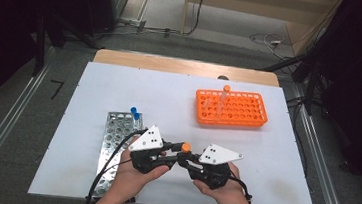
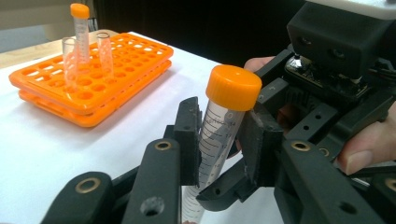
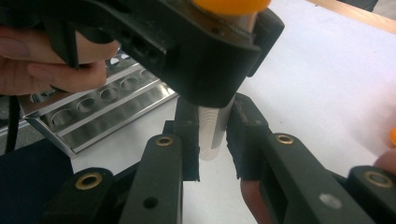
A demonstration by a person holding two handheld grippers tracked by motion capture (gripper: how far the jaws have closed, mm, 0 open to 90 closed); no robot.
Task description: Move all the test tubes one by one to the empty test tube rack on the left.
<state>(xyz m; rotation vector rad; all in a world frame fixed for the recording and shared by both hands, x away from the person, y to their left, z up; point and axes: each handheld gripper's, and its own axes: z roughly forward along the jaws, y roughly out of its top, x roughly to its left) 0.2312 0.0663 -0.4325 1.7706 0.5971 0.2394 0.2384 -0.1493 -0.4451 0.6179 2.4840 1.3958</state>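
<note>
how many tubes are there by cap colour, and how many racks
orange-capped tubes: 2 (held tube, tube in the orange rack)
blue-capped tubes: 2
uncapped tubes: 2
racks: 2 (orange rack, metal rack)
total: 8

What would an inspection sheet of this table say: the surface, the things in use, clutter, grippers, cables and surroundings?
Surface: white tabletop, with a wooden edge at the far side.
Job's things: clear orange-capped tube held above the table between both grippers; orange rack at far right with one capped tube standing in it; metal rack at left with two blue-capped tubes.
Clutter: nothing seen.
Grippers: left gripper shut on the tube below its cap; right gripper shut on the tube's lower part.
Cables: black cable trails from the left gripper across the metal rack.
Surroundings: grey floor, loose cables beyond the table, dark equipment at both sides.
</note>
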